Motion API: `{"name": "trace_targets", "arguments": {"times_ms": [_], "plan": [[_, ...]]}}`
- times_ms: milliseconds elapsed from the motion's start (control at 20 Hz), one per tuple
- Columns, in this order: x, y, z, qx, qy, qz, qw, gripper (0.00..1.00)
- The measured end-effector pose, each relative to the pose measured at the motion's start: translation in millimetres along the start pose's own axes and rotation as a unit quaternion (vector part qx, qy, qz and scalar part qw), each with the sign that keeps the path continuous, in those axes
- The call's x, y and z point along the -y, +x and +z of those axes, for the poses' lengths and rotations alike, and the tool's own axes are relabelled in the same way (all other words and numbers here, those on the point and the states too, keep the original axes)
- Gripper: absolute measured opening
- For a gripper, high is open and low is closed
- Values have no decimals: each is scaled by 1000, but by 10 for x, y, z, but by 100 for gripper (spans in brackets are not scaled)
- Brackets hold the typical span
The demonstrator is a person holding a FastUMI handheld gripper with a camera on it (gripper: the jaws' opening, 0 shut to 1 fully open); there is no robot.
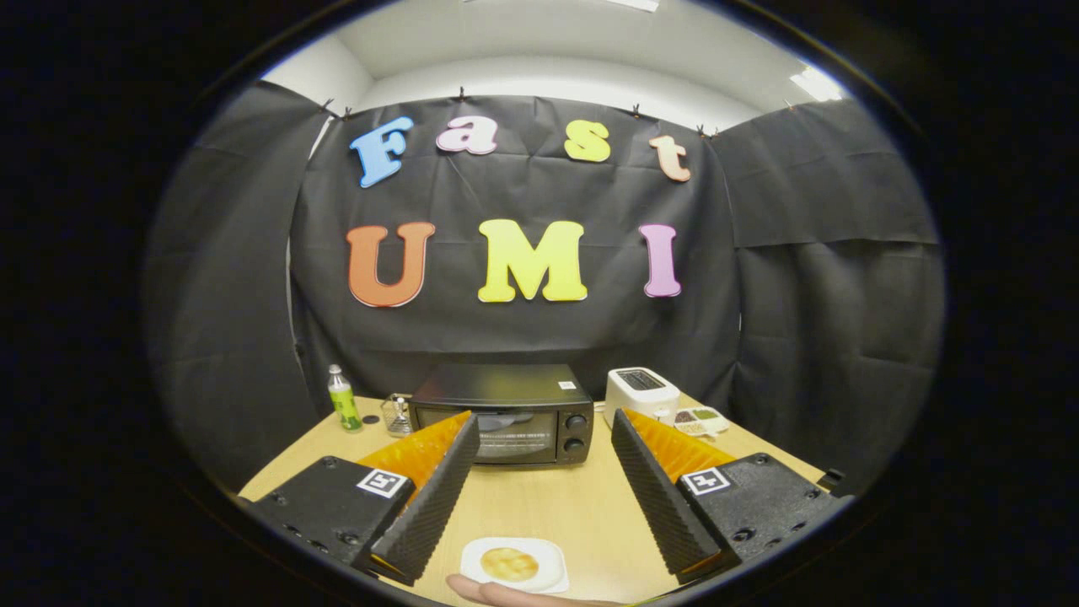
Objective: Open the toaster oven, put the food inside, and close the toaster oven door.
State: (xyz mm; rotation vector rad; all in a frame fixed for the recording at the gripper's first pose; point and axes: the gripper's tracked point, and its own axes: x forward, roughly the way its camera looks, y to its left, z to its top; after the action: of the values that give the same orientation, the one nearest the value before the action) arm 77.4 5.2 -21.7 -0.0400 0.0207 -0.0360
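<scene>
Gripper view looks forward over a wooden counter (539,506), with the gripper (544,493) held back from everything and its fingers spread wide, grasping nothing. That stance suits a start: from here both the appliance and the food fit between the fingers at once. The toaster oven (503,413) stands at twelve o'clock, beyond the fingertips, its glass door shut and facing the gripper, so the door is likely the first thing to reach for. Its two knobs (575,432) sit on the right of the front, out of the door's way. At six o'clock, nearest the gripper and between the finger bases, a small white plate (552,563) carries a round golden piece of food (509,563); a hand (523,595) rests just below the plate, probably from setting it down. A green bottle (343,399) and a small glass jar (395,414) stand at ten o'clock beside the oven, and a white toaster (641,393) with a dish of snacks (699,419) sits at two o'clock, all well clear of the door's swing, as I judge it.
</scene>
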Motion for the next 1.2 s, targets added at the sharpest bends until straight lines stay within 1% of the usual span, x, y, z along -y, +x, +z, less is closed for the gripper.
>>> {"name": "trace_targets", "arguments": {"times_ms": [150, 300, 600, 800, 950, 1200], "plan": [[-99, 343, -117, -4, -9, -1, 1000, 100], [-248, 721, -237, -13, -12, 13, 1000, 100], [-518, 1522, -585, -41, 6, 32, 999, 100], [-734, 2013, -795, -52, -6, 45, 998, 100], [-851, 2325, -919, -60, 4, 43, 997, 100], [-890, 2708, -1112, -76, 7, 25, 997, 100]]}}
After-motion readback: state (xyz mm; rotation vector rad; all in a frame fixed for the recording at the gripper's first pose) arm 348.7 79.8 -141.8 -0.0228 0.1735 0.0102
